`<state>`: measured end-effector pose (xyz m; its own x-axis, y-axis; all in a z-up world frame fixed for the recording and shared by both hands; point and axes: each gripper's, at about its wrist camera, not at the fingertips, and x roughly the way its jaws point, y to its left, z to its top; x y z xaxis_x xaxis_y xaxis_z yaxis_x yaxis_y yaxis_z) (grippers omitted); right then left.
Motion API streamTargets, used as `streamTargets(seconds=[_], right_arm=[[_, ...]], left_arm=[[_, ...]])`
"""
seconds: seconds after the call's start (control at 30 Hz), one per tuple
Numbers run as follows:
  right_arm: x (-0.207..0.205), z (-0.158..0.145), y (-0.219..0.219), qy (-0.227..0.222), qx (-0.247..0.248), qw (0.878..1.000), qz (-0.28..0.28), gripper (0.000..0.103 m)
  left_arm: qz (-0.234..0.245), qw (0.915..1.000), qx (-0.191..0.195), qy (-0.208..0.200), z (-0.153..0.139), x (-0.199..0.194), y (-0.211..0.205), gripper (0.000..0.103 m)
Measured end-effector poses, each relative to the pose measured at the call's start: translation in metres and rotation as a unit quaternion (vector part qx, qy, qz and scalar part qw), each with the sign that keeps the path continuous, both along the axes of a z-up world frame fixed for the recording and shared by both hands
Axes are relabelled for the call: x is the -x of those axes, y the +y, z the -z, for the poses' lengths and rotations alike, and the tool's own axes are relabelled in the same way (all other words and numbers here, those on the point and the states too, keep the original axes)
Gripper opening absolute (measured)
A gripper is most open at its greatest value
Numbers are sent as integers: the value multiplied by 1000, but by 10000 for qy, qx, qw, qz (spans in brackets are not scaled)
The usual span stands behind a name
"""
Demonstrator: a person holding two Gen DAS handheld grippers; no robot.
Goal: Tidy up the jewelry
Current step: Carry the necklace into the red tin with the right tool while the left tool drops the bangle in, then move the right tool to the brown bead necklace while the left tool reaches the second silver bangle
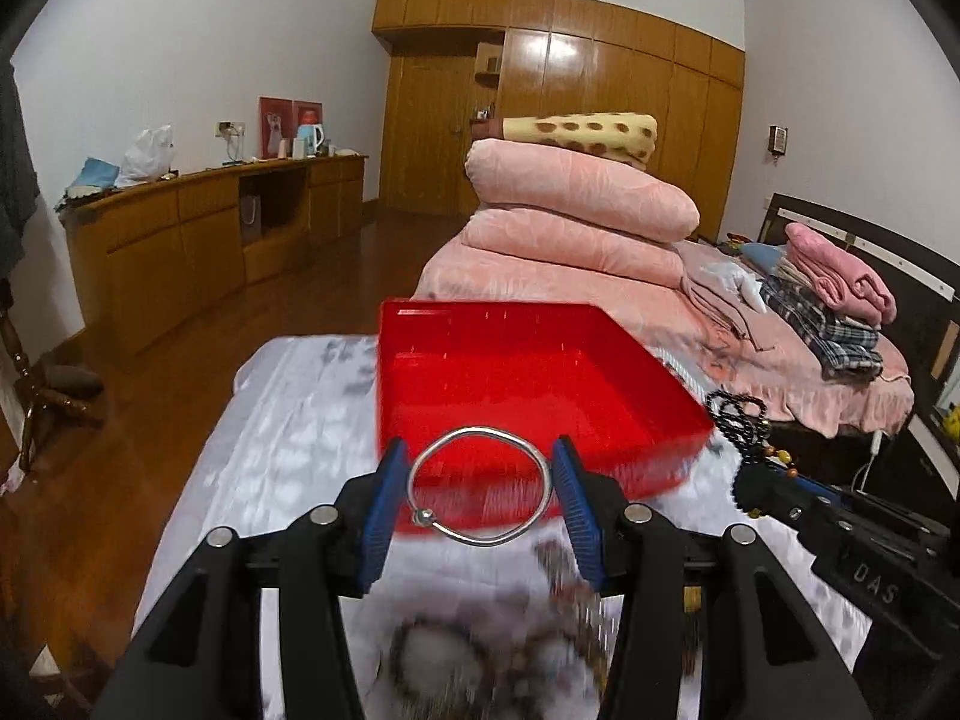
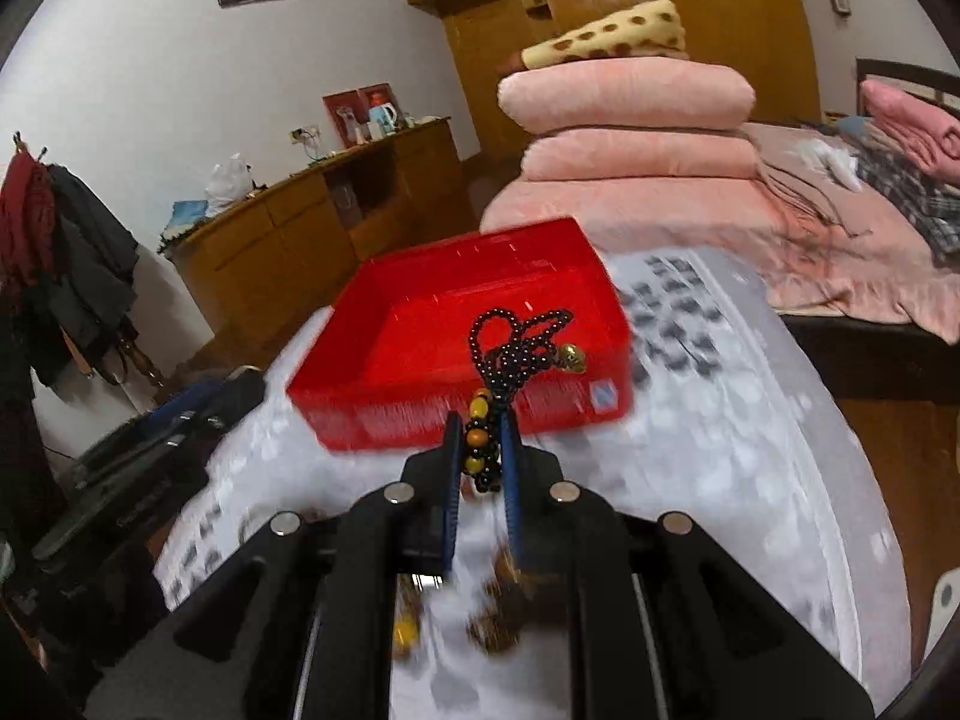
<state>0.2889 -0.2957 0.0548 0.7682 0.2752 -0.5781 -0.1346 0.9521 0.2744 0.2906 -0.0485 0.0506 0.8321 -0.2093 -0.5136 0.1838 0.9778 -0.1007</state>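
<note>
Transfer step in hand: left claw (image 1: 480, 483) gripped a bangle (image 1: 479, 485), right claw (image 2: 483, 459) clamped beads (image 2: 516, 348); next, release into the tray (image 1: 522, 360) at centre frame.

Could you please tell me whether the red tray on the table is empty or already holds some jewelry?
Empty, as far as shown: the red tray has a bare floor in both views. The silver bangle and black beads are held in front of it.

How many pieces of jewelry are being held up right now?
2. A silver bangle sits between the left gripper pads; a black bead string hangs from the right gripper. Blurred pieces lie below on the cloth.
</note>
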Motion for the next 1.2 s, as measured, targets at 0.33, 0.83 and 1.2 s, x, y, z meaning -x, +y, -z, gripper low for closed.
streamTargets(seconds=[0.33, 0.83, 1.2], right_arm=[[-82, 0, 0, 168, -62, 9997, -139, 12], [-70, 6, -14, 104, -90, 9999, -9, 55], [24, 26, -8, -2, 278, 9996, 53, 74]], left_arm=[[78, 9991, 36, 417, 13, -88, -17, 49], [-81, 9997, 116, 206, -4, -71, 13, 87], [-503, 9985, -169, 106, 11, 29, 74, 88]])
